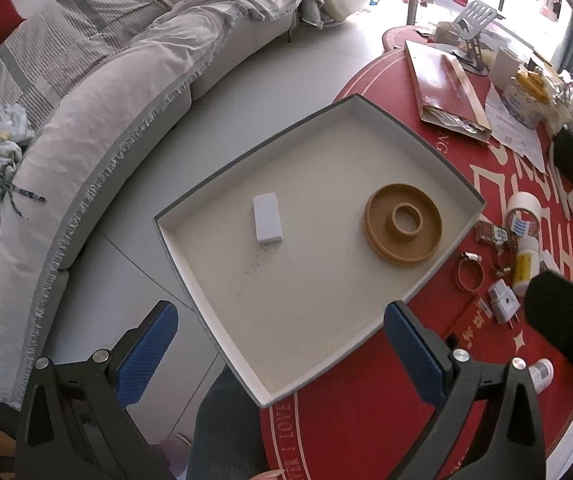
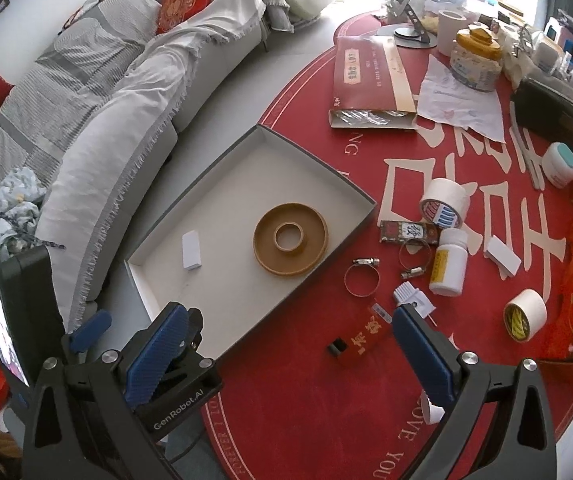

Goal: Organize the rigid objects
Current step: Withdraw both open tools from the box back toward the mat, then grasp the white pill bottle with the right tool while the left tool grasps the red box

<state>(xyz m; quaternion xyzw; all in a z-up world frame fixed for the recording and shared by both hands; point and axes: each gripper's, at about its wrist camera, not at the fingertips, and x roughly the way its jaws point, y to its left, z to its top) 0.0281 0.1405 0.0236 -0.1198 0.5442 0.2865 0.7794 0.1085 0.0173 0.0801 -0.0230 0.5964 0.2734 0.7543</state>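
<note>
Both tongs, left (image 1: 280, 344) and right (image 2: 290, 348), are hovering wide open and empty, as the tray (image 2: 360, 196) at centre frame is collecting a ring (image 2: 290, 240) and box (image 2: 191, 250).

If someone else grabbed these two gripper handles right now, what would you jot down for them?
Left gripper: open, empty, above the tray's near edge.
Right gripper: open, empty, over the red table.
Grey tray holds a white block and a brown ring dish.
Left on the table: white pill bottle, two hose clamps, white plug adapter, two tape rolls, a small red box.
</note>
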